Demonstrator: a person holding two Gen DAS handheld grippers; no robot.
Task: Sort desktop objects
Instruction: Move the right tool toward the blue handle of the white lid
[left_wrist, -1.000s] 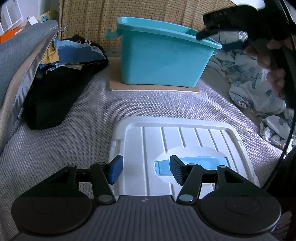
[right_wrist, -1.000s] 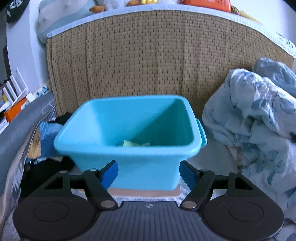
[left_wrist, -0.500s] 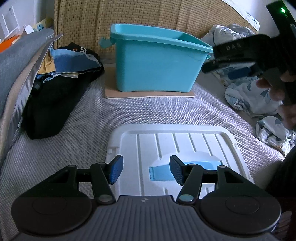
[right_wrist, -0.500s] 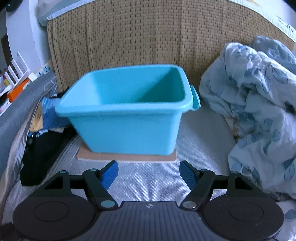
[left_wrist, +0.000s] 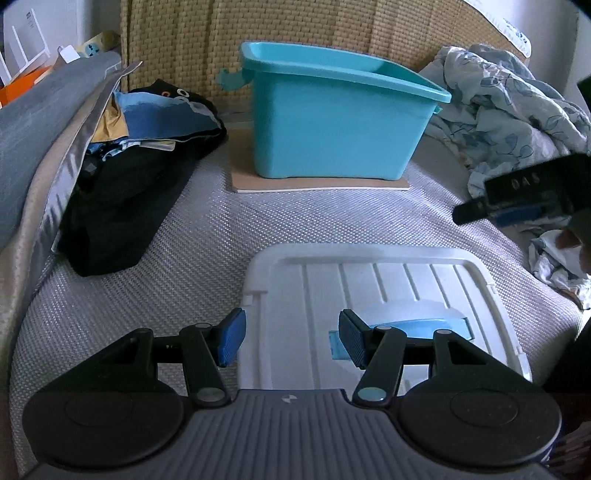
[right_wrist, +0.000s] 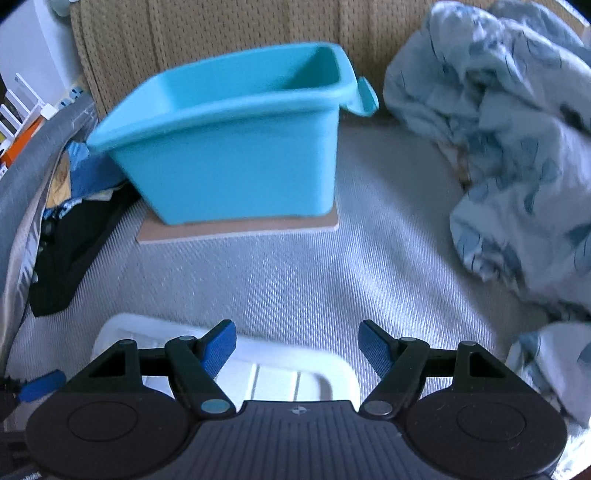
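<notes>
Both pairs of fingers stand apart and hold nothing. Under the left gripper (left_wrist: 290, 336) lies the white lid (left_wrist: 369, 280), its blue handle (left_wrist: 424, 326) just beyond the right-hand finger. The right gripper (right_wrist: 297, 343) hovers over the lid's far edge. Likely next: grip the lid squarely by its rim. Ahead, bare mat (right_wrist: 295, 273) leaves room up to the bin (right_wrist: 236, 147); bedding (right_wrist: 509, 155) crowds the right.

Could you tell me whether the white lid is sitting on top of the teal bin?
No, the white lid lies flat on the grey mat, apart from the open teal bin.
</notes>
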